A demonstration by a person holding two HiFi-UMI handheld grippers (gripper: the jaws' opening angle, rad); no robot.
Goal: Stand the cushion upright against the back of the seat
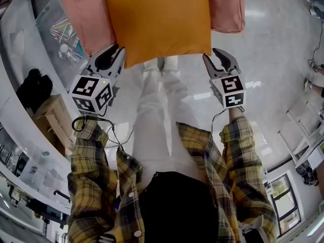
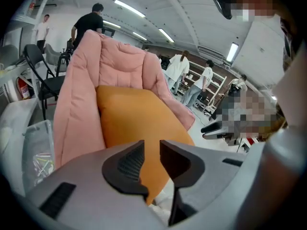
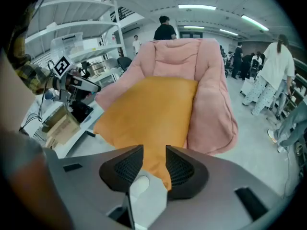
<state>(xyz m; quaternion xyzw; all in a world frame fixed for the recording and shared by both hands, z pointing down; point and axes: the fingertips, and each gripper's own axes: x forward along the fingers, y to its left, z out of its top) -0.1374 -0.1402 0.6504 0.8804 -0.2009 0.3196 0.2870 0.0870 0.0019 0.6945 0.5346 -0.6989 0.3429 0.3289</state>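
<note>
Left gripper [image 2: 151, 153] and right gripper [image 3: 154, 159] gape, unclamped, round lower corners of the cushion [image 1: 157, 19]; it looks light, soft, floppy; I'd pinch those corners.

orange cushion [image 1: 157, 19] on pink seat [image 1: 83, 14], plaid sleeves [image 1: 93, 161]

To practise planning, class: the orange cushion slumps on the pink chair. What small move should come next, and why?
Probably close the left tongs and right tongs: both stand open, each at a near corner of the orange cushion, which lies slanted, not upright.
</note>
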